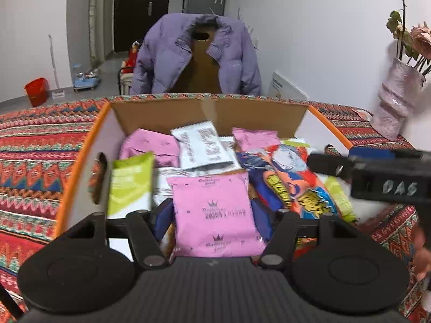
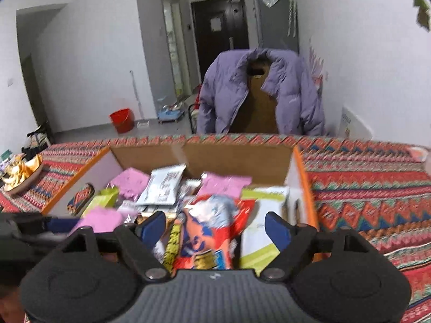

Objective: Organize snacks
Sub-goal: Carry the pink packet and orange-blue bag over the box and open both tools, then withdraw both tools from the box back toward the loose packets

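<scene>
Left wrist view: left gripper [image 1: 214, 215] jaws pinch a pink packet [image 1: 215, 215] over the box [image 1: 80, 145], right gripper [image 2: 215, 228] jaws spread; snacks heaped, sorting unfinished.

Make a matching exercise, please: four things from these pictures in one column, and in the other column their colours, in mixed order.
Things:
1. jacket on the chair
2. bucket on the floor
3. snack packet between the left gripper's fingers
4. rim of the cardboard box

Colours:
A. orange
B. pink
C. purple
D. red

Pairs: 1-C, 2-D, 3-B, 4-A
</scene>
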{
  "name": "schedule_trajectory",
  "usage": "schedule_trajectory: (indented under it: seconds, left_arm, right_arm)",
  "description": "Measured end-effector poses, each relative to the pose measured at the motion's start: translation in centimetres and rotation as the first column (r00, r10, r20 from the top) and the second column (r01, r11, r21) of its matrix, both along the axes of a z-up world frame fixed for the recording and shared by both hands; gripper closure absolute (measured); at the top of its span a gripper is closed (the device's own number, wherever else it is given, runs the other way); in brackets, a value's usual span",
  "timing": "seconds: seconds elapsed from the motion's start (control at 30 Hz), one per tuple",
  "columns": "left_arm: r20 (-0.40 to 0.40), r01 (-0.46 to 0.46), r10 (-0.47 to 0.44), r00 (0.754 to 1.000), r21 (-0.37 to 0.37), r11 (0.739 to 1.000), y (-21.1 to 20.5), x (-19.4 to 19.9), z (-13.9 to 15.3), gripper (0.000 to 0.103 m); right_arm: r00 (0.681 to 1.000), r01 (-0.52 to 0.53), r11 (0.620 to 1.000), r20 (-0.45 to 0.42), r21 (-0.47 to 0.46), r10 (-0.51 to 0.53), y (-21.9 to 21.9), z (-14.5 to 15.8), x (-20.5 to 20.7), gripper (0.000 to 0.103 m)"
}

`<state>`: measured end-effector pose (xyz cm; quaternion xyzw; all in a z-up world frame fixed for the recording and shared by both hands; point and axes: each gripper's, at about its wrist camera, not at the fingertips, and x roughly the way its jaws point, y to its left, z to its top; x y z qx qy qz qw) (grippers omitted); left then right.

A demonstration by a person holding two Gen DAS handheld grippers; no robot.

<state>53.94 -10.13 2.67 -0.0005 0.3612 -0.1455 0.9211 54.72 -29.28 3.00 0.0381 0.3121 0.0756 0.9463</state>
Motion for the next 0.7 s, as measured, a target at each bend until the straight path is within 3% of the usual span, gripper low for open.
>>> schedule_trajectory:
  seconds: [0.2,0.43,0.7]
  left_arm:
    - [0.014,0.051,-0.051,0.999,-0.031,0.998,-0.6,-1.3,1.6,0.031]
    - [0.097,-0.009,0.011,0.995,-0.028,1.0,3.2,-4.8,6.0,0.03]
    - [0.216,-0.065,0.061,0.974,0.012,0.998,8.2,-14.7,8.7,0.023]
  right_arm:
    - [1.0,0.017,1.0,0.023,-0.017,-0.017,-1.4,1.6,-1.8,0.015]
    - [0.999,-0.002,0.999,0.054,-0.04,0.004,-1.4,3.8,-5.0,0.013]
    - [0.985,-0.079,0.992,0.148,-0.099,0.093,0.2,6.6,-13.1,0.009]
